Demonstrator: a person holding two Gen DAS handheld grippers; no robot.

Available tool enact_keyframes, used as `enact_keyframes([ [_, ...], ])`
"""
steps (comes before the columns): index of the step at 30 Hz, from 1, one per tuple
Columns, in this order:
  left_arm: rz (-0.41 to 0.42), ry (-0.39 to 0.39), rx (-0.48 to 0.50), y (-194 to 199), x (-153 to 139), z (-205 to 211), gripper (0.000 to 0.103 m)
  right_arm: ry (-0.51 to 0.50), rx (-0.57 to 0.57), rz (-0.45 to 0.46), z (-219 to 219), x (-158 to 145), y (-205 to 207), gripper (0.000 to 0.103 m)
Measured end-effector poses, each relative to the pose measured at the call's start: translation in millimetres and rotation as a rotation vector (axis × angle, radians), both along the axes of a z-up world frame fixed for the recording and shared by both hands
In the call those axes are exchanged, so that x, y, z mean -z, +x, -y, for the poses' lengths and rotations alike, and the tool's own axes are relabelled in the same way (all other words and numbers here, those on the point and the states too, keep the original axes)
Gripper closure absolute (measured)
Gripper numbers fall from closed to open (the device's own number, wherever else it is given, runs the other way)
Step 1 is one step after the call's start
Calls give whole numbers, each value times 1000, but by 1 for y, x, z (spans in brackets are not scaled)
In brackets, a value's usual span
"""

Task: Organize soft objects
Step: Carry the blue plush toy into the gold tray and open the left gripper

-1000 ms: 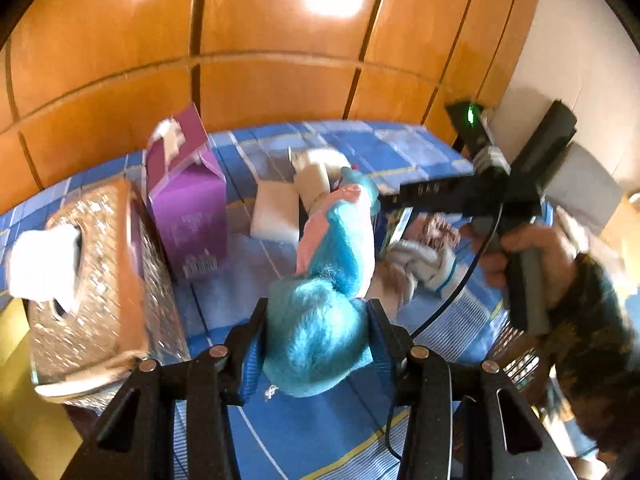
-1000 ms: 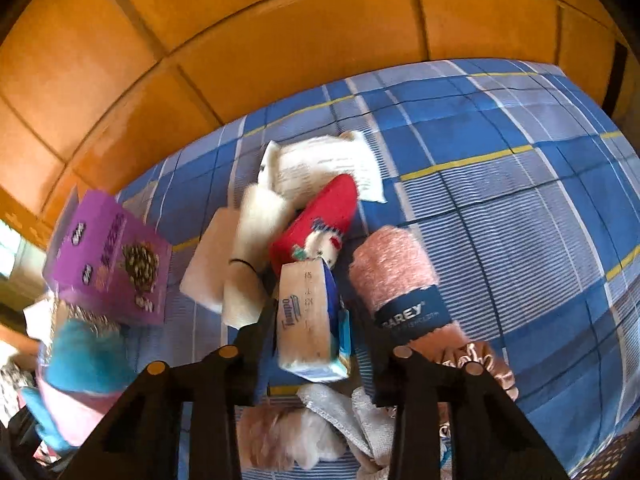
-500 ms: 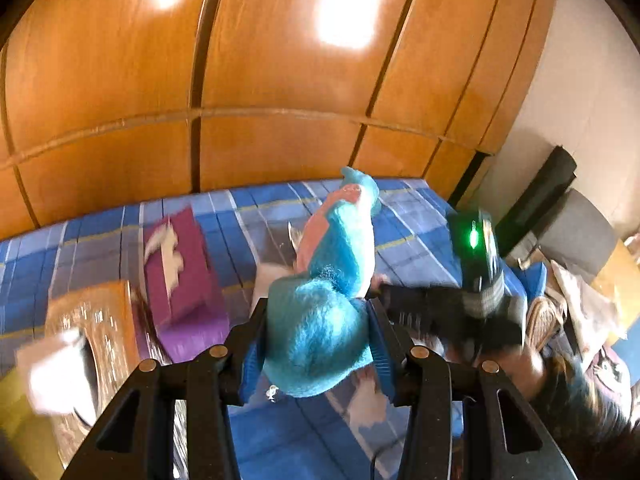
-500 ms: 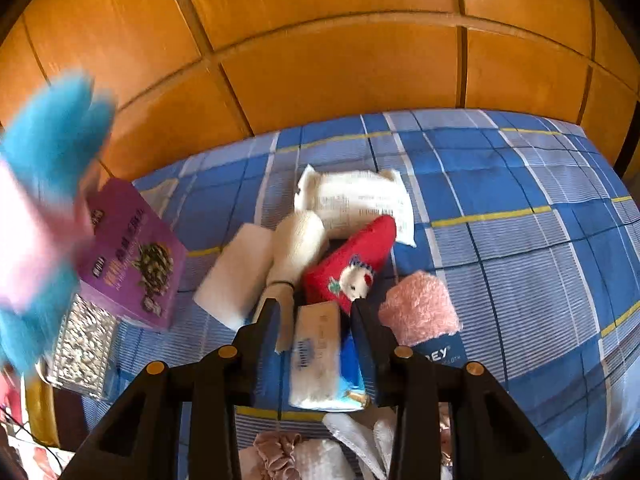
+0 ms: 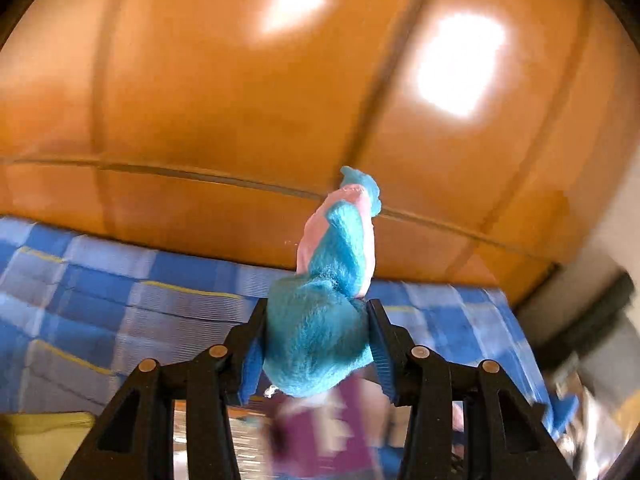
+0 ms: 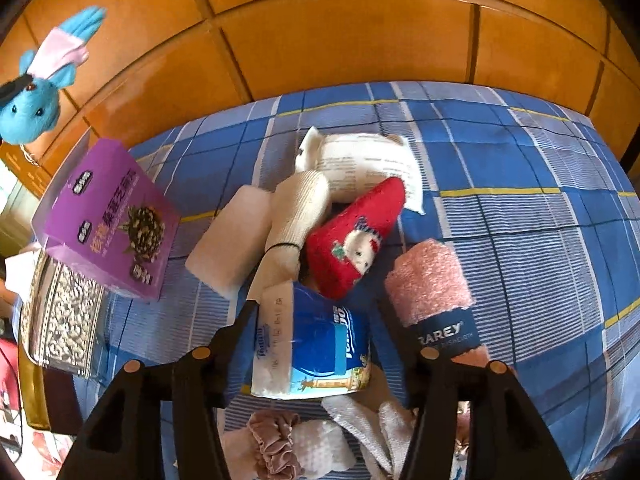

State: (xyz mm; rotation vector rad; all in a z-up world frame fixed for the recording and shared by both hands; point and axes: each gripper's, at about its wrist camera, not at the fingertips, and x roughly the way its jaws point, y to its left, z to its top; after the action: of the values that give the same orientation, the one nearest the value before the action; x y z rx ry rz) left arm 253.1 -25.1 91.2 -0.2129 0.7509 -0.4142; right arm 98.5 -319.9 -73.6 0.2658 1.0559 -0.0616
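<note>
**Blue plush aloft, tissue pack between parting tongs**

The left tongs (image 5: 316, 344) grip a blue-and-pink plush toy (image 5: 320, 328) by its head, pads pressed into the fur on both sides, the body pointing away toward the orange wooden panels (image 5: 200, 100). From the right wrist view the same toy (image 6: 38, 92) hangs in the air at the far left, above a purple box (image 6: 108, 220).

The right tongs (image 6: 316, 328) are opening around a blue-and-white tissue pack (image 6: 312, 344) that lies on the blue checked bedspread (image 6: 520, 240); a gap shows on the right side of the pack. Just beyond it lie a red sock (image 6: 356, 240), a cream roll (image 6: 296, 216), a white sponge (image 6: 232, 240) and a white packet (image 6: 368, 164). A pink towel (image 6: 432, 284) sits just right of the pack, and a silver tissue box (image 6: 64, 324) stands at left.
</note>
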Motion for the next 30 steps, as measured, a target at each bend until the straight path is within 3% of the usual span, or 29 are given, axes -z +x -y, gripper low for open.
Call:
enact_keyframes([
  [6, -25, 25, -240, -20, 25, -107, 54, -64, -73, -53, -15, 10, 2, 43],
  [13, -86, 26, -412, -107, 71, -220, 53, -35, -83, -116, -13, 22, 3, 36],
  [21, -162, 46, -443, -188, 124, -254, 47, -19, -82, -188, -12, 37, 5, 30],
  [26, -229, 63, -465, -198, 156, -260, 44, -62, -75, -174, -15, 36, 4, 33],
  [30, -227, 81, -467, -205, 164, -258, 29, -83, -71, -144, -18, 31, 4, 37],
])
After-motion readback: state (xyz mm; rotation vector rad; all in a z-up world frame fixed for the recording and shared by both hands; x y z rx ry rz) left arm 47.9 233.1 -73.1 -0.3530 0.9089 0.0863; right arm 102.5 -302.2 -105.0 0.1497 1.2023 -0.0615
